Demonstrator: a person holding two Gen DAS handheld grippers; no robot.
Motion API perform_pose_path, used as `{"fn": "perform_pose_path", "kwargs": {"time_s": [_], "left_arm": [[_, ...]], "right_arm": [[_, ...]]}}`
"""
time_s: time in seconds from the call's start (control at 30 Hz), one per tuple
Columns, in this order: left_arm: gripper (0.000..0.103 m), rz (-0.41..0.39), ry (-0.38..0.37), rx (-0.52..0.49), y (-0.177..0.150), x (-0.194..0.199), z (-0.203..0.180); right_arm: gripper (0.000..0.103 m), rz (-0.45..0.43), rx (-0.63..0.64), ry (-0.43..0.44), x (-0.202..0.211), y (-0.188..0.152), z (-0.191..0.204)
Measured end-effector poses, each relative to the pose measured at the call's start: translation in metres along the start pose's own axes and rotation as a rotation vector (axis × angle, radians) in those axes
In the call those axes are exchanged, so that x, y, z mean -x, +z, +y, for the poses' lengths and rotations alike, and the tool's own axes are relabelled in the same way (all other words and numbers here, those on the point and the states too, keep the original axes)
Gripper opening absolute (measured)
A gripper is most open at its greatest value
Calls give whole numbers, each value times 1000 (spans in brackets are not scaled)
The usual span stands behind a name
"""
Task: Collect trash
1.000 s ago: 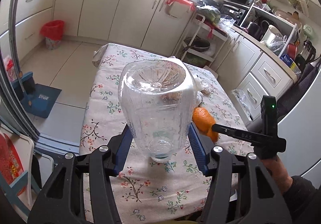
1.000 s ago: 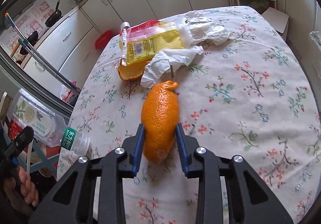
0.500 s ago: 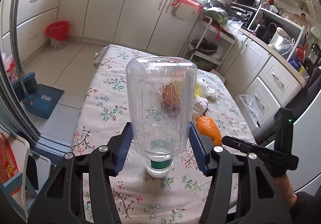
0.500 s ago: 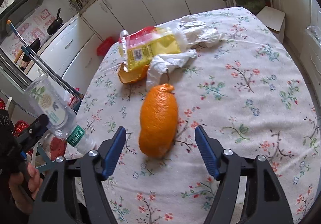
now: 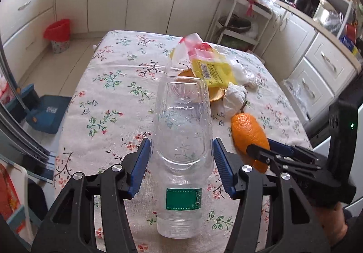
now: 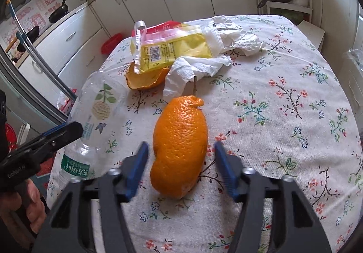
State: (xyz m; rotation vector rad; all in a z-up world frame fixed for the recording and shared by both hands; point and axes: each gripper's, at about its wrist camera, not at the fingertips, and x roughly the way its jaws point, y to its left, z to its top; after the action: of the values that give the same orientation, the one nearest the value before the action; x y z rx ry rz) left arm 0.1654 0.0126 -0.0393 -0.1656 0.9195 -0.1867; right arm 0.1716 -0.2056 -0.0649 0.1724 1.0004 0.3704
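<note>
Yellow packet, crumpled tissue and a peel half crowd the floral tablecloth beyond the orange peel, which lies lengthwise, stem end away. The right gripper is closing around it, pads not touching. The left gripper pinches the clear bottle, neck toward the camera.

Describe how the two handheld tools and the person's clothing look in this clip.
Both tools are alike: black angular plastic frames with silver screw heads and ribbed blue pads on the fingers. The left tool shows this up close. The right tool has faint printed lettering on its body and, seen from the left camera, a small green light. A dark sleeve covers the right wrist.
</note>
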Motion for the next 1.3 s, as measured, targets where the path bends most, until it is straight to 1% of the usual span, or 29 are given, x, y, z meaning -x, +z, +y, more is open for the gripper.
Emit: {"fn": "perform_pose_path", "kwargs": {"time_s": [0.1,0.17,0.23,0.27,0.33,0.4,0.53,0.63,0.73,0.9,1.0,1.2,1.3], "left_arm": [[54,16,7,-38,-2,1,-4],[54,22,30,-72,-4,2,-6],[54,34,55,-75,-4,-2,-4],[54,41,54,-61,-5,-4,-1],[54,46,52,-55,-5,-7,0],[55,45,61,-67,-6,-9,-3],[55,45,61,-76,-7,-10,-3],[55,46,45,-69,-8,-8,-3],[55,30,27,-52,-9,-1,-2],[55,-26,8,-4,-5,18,6],[55,-55,-16,23,-4,30,11],[55,-79,-25,28,-10,45,15],[55,-89,-27,38,-11,49,18]], "right_arm": [[42,19,22,9,1,-1,0],[39,33,26,15,3,-2,-2],[39,43,22,12,5,-3,-5],[39,48,19,13,6,-4,-6],[45,39,10,7,7,-4,-8],[47,29,3,1,8,-4,-9],[47,25,19,-8,6,-6,-5],[43,26,36,-13,6,-8,-3],[36,30,42,-8,6,-9,-2],[33,37,23,14,10,-11,-4],[32,39,-1,39,14,-12,-7],[31,38,-31,62,21,-15,-12],[31,36,-37,60,22,-16,-14]]}}
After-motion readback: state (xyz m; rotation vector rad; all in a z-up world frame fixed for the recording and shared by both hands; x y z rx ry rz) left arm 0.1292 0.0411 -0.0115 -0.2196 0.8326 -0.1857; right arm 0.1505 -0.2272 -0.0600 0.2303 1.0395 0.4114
